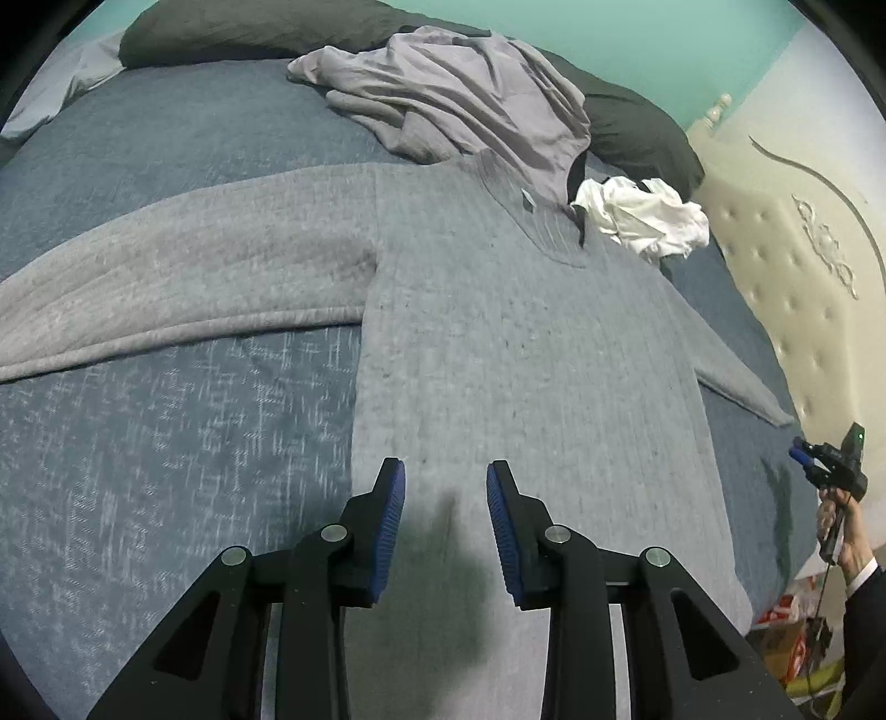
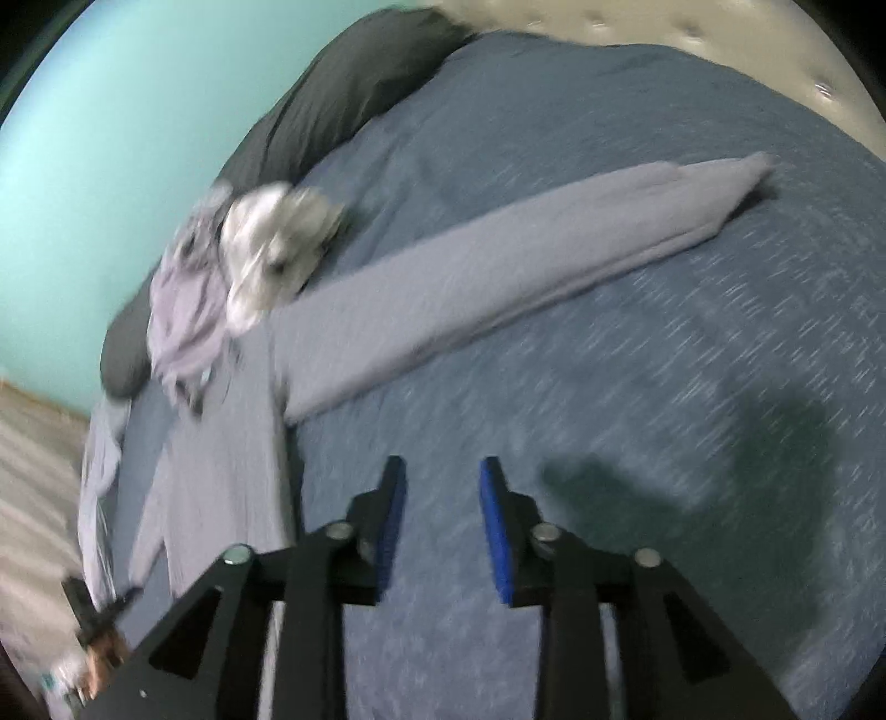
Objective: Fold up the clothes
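A grey long-sleeved sweater [image 1: 498,343] lies flat on the blue bedspread [image 1: 166,432], sleeves spread out to both sides. My left gripper [image 1: 446,476] is open and empty, just above the sweater's lower body. My right gripper [image 2: 443,471] is open and empty above bare bedspread [image 2: 609,443], to the right of the sweater's body [image 2: 221,471] and below its outstretched sleeve [image 2: 498,260]. The right gripper also shows in the left wrist view [image 1: 825,459], held off the bed's right edge. The right wrist view is blurred.
A crumpled lilac garment [image 1: 459,94] and a white garment [image 1: 648,216] lie beyond the sweater's collar. Dark pillows [image 1: 266,27] sit along the teal wall. A cream tufted headboard [image 1: 803,266] stands at the right. Boxes [image 1: 786,626] lie on the floor.
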`<state>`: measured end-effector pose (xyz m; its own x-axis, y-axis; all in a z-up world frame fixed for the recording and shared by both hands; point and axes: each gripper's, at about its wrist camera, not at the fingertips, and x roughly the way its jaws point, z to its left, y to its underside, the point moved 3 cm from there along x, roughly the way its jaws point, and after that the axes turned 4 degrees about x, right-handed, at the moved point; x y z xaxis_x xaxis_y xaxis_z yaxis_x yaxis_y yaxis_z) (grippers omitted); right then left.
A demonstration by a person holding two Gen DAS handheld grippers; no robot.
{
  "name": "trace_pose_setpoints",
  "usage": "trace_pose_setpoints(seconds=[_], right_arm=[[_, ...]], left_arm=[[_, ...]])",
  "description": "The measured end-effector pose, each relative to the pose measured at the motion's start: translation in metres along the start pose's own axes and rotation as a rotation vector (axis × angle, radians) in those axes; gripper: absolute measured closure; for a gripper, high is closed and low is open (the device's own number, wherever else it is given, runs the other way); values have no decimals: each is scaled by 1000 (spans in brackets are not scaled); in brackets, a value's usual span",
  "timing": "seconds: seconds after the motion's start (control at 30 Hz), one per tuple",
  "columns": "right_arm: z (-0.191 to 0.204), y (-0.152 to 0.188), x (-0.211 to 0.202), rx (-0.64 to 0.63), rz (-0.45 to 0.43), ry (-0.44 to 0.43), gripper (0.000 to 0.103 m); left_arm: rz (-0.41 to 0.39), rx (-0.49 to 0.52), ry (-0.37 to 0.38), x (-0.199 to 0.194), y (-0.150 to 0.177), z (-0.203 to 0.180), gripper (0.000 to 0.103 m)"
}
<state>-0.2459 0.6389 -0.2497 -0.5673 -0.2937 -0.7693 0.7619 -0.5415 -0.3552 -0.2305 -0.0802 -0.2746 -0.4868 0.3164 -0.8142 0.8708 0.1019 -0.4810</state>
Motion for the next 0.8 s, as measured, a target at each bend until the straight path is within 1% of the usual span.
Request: trace_pose_setpoints(seconds=[0.1,0.2,0.4,0.57,0.8], right_arm=[[-21,-17,-2,28,-51,16,72],[-54,-33,-4,132,-97,6,71],[-109,-58,-10,309,-228,39,68],[-135,-74,-17,338,-292,76,68],[-144,-94,-5,313,-338,113,68]], left_arm=[[-22,-2,-17,7,-3,-3,69],[-49,-11,-27,16,-6,-4,69],[-76,-38,-16,30,-8,-7,69],[-90,-45,-25,38,-8,-10,69],[-92,-43,-31,46,-5,-16,69]])
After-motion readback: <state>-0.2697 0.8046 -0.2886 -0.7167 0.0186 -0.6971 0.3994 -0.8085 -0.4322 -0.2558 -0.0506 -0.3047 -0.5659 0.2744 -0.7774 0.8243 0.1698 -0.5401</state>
